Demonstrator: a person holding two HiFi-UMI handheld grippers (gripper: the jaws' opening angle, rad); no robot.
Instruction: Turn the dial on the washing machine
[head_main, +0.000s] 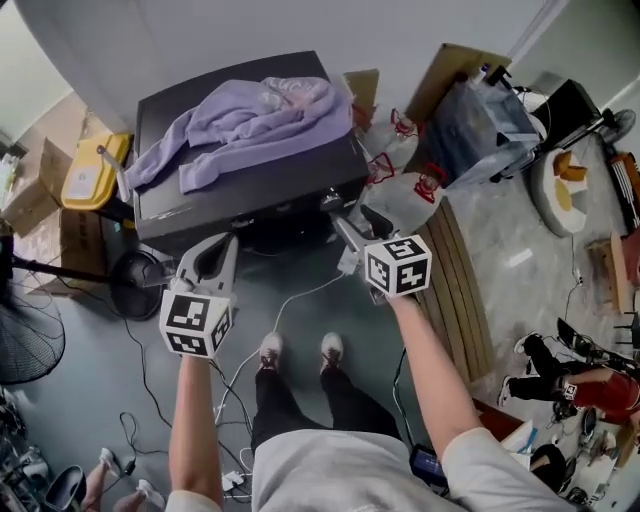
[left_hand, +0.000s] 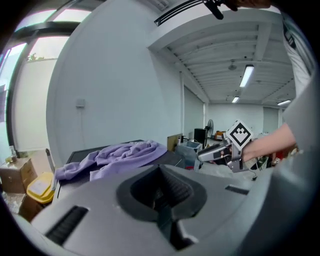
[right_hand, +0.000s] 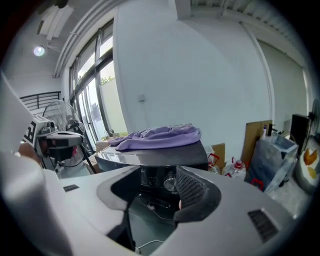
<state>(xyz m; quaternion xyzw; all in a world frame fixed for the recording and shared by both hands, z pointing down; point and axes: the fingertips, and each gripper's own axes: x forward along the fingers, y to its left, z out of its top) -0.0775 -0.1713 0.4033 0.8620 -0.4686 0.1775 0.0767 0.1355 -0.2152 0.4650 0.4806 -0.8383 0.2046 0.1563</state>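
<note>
Covering the washing machine (head_main: 250, 195) is a purple garment (head_main: 240, 125); 2 jugs (head_main: 415, 195) stand beside. Its dial (right_hand: 170, 183), small, edge hidden, shows between parted jaws of the right hand-held gripper (right_hand: 157, 192); left hand-held gripper (left_hand: 161, 194) closed, empty.

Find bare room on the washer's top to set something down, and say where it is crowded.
Free: the washer top's far-left corner behind the purple garment, and the near-right patch between garment and front edge. Crowded: the floor right of the washer, with jugs and a bag.

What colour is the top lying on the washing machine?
Lilac; the garment shows best in the head view.
</note>
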